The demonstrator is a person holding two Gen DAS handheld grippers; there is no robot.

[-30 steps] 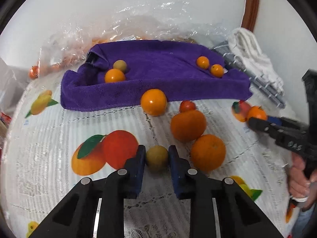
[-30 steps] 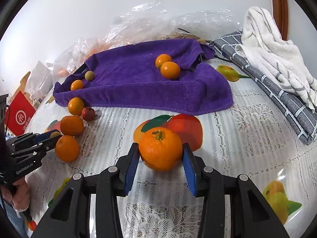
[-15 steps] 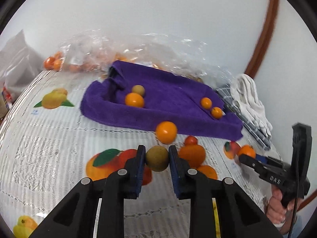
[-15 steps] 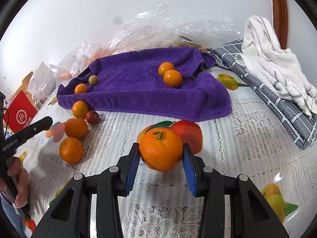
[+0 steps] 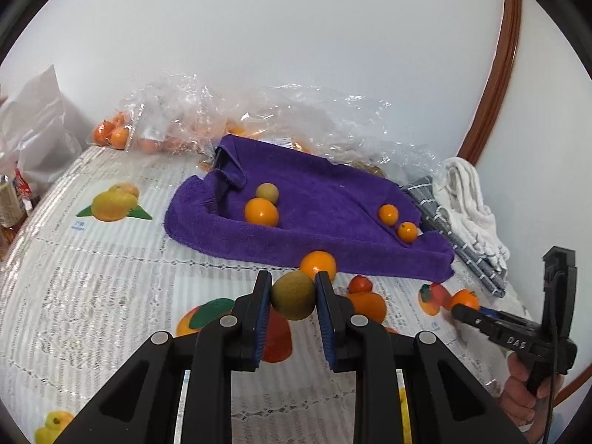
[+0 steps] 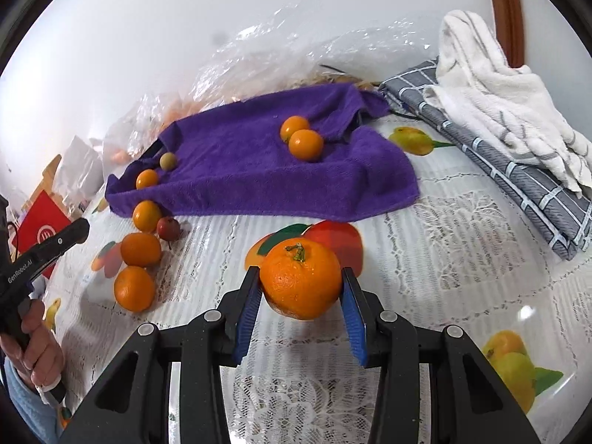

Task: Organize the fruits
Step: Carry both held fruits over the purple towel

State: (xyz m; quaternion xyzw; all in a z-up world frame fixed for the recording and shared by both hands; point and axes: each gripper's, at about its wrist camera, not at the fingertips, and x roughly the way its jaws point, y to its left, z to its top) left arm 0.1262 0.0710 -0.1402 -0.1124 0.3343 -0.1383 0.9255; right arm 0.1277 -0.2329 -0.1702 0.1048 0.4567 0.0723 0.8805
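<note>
My left gripper [image 5: 293,298] is shut on a small green-brown fruit [image 5: 293,295] and holds it above the table, short of the purple towel [image 5: 318,218]. My right gripper [image 6: 300,296] is shut on a large orange [image 6: 300,282], raised over the tablecloth. On the towel lie a green-brown fruit [image 5: 267,192] with a small orange [image 5: 261,212] at the left and two small oranges [image 6: 300,137] at the right. Loose fruit in front of the towel: three oranges [image 6: 141,248] and a small red fruit [image 6: 168,228].
Crumpled clear plastic bags [image 5: 207,118] with more oranges lie behind the towel against the wall. A grey checked cloth [image 6: 518,174] and a white towel [image 6: 507,100] lie at the right. A red box [image 6: 40,229] stands at the far left. The tablecloth [image 5: 92,259] carries printed fruit.
My left gripper has lifted the green-brown fruit off the table and moved toward the towel. My right gripper has risen slightly with the orange and moved closer to the towel.
</note>
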